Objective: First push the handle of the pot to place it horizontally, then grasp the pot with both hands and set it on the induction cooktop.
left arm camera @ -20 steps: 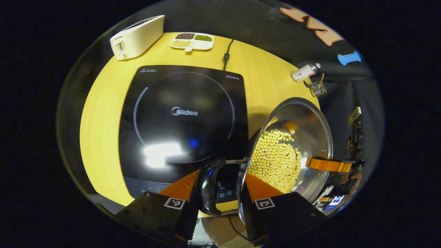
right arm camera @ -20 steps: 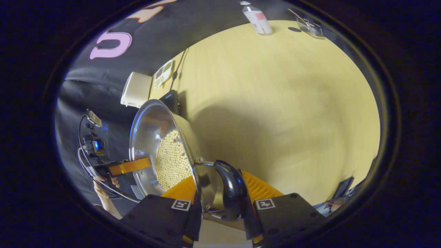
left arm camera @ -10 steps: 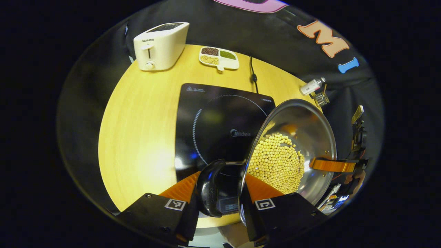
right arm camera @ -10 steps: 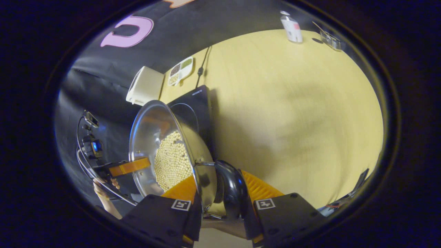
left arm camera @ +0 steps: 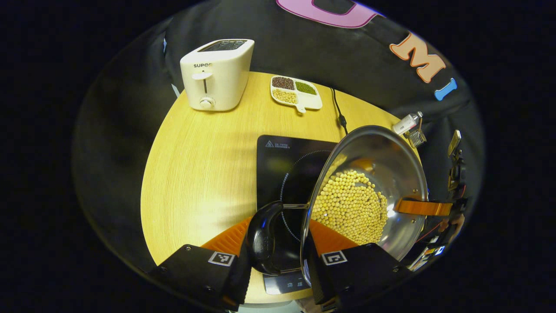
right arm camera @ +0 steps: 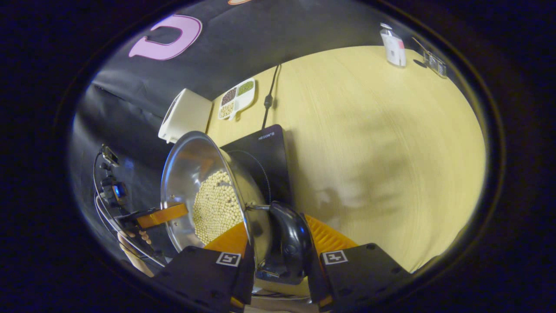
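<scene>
A steel pot (left arm camera: 382, 156) with soybeans (left arm camera: 349, 206) in it hangs tilted over the right part of the black induction cooktop (left arm camera: 278, 167). My left gripper (left arm camera: 278, 230) is shut on the pot's near black handle (left arm camera: 263, 239), one finger outside it and one inside the rim. At the far rim an orange finger of the right gripper (left arm camera: 423, 208) holds the opposite side. In the right gripper view, my right gripper (right arm camera: 278, 237) is shut on the other black handle (right arm camera: 289, 243) of the pot (right arm camera: 191, 161), with the cooktop (right arm camera: 265, 156) just behind it.
A white toaster (left arm camera: 217, 74) and a divided dish of beans (left arm camera: 296, 91) stand at the back of the round wooden table (left arm camera: 200, 165). The cooktop's cord (left arm camera: 339, 108) runs to the rear edge. A small bottle (left arm camera: 407, 123) and wire basket (left arm camera: 417, 138) sit at the right.
Both grippers have carried the pot sideways from beside the cooktop to above its right part. Their grip on the two handles has not changed.
</scene>
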Available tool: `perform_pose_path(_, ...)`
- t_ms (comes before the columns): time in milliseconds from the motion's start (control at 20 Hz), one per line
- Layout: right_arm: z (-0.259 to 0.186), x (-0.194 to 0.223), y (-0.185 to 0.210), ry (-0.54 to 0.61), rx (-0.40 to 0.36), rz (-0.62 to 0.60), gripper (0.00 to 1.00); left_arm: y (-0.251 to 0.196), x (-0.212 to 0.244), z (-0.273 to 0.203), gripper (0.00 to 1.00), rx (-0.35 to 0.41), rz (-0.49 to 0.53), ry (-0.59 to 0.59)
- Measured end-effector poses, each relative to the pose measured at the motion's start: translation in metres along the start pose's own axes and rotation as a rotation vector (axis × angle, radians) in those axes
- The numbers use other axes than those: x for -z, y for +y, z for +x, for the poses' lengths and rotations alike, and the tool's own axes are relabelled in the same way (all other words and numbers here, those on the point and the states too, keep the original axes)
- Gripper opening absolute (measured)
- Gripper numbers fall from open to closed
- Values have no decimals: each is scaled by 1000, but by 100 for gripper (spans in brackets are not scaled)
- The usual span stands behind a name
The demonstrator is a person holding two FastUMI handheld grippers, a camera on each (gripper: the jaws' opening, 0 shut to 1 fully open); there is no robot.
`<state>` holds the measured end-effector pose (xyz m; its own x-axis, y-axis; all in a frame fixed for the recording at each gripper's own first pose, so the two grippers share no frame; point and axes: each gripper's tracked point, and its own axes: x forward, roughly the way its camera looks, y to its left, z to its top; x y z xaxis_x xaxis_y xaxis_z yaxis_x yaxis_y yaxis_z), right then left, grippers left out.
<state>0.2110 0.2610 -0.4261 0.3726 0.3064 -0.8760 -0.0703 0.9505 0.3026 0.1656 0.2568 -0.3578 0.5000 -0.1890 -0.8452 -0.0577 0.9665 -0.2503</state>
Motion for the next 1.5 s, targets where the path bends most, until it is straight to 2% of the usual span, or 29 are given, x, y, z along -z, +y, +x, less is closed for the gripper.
perform_pose_path(300, 25, -6, 4, 9, -35, -7, 53, 15, -8, 6, 58, -44, 16, -10)
perform_pose_path(550, 37, -8, 2, 7, -35, -7, 53, 20, -1, 14, 58, -50, -38, 11)
perform_pose_path(600, 41, -11, 2, -2, -34, -5, 48, 20, -1, 15, 59, -50, -48, 11)
perform_pose_path(700, 43, -14, 2, -12, -37, 3, 47, 21, -2, 18, 60, -49, -52, 7)
perform_pose_path(750, 46, -16, 4, -23, -41, 2, 54, 21, -2, 17, 59, -53, -50, 6)
perform_pose_path(800, 44, -15, 4, -25, -48, -1, 54, 22, -3, 18, 60, -62, -45, -2)
perform_pose_path(850, 44, -14, 5, -24, -49, -1, 48, 24, -4, 18, 61, -76, -39, -6)
perform_pose_path(950, 42, -14, 4, -25, -50, -5, 50, 25, -5, 17, 66, -91, -24, -14)
perform_pose_path(1000, 43, -14, 5, -25, -51, -5, 55, 25, -4, 17, 65, -94, -21, -14)
perform_pose_path(1150, 43, -15, 5, -33, -48, -7, 51, 25, -9, 12, 67, -101, 2, -44)
perform_pose_path(1250, 35, -18, 4, -52, -44, -14, 52, 31, -21, 1, 74, -136, 74, -105)
perform_pose_path(1300, 31, -19, 1, -64, -35, -21, 66, 34, -28, -3, 92, -159, 111, -141)
perform_pose_path(1350, 26, -22, 2, -94, -43, -30, 81, 34, -30, -12, 100, -175, 142, -171)
perform_pose_path(1400, 13, -29, 3, -140, -47, -44, 95, 32, -32, -22, 99, -186, 162, -197)
perform_pose_path(1450, 1, -34, 3, -182, -47, -58, 94, 30, -35, -27, 98, -198, 175, -223)
perform_pose_path(1500, -14, -33, 0, -214, -39, -71, 100, 28, -34, -35, 98, -207, 178, -243)
